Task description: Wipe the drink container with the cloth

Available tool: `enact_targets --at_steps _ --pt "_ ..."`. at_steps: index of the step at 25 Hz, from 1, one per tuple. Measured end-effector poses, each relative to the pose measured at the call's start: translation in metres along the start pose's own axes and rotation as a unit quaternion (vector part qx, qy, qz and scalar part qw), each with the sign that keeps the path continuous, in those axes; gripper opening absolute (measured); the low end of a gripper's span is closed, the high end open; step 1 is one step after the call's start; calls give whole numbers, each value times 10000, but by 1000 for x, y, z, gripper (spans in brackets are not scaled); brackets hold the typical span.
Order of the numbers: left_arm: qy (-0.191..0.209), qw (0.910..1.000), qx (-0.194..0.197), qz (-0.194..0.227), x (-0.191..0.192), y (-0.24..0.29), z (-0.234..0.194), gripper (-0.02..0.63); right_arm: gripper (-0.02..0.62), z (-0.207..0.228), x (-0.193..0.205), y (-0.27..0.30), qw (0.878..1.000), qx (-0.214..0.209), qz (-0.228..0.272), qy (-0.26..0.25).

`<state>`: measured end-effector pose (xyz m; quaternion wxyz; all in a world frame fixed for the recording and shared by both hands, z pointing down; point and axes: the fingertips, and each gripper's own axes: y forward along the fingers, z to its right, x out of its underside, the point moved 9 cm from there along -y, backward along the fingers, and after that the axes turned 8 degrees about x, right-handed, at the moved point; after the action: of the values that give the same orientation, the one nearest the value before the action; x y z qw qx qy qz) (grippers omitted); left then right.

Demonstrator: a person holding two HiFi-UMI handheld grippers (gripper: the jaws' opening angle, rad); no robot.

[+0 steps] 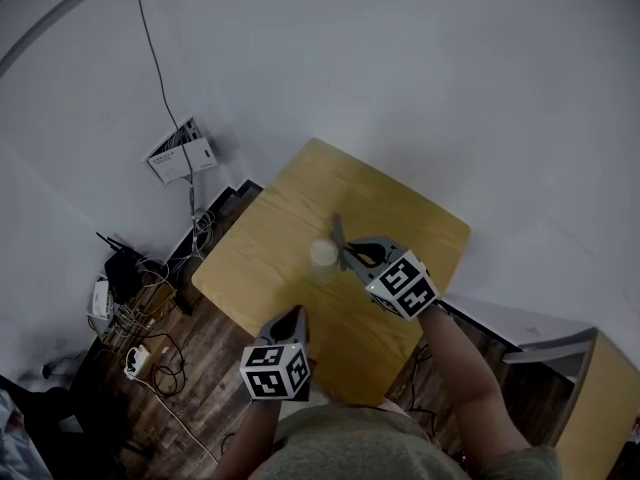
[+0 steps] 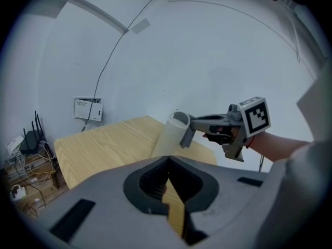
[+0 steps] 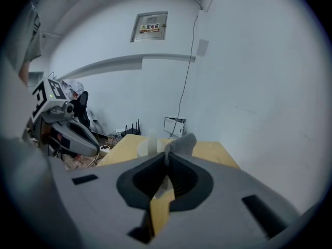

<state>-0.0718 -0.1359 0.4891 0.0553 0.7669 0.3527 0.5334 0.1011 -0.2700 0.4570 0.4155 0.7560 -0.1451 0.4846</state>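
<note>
Right claw (image 3: 167, 158): clamped fully shut on a grey cloth strip (image 3: 181, 143). The cloth touches the upper side of the white cylindrical drink container (image 1: 323, 255), which stands near the middle of the pale wooden square table (image 1: 410, 218). Left claw (image 2: 167, 161): jaws together, holding nothing, at the near table edge, apart from the container.

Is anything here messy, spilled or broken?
Nothing spilled or broken shows. The cup stands on the table, the right hand-held gripper holding a grey cloth at its rim. Only the tangle of cables on the floor beside the table looks untidy.
</note>
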Motion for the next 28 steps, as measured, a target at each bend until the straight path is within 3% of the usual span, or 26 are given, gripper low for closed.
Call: enact_targets --at_steps 14,28 --pt "-33 9999 81 -65 -7 15 -4 2 8 3 5 12 9999 -26 -152 26" --pt "-122 9998 29 -132 -2 17 -10 2 8 -6 46 33 9970 -37 -535 555"
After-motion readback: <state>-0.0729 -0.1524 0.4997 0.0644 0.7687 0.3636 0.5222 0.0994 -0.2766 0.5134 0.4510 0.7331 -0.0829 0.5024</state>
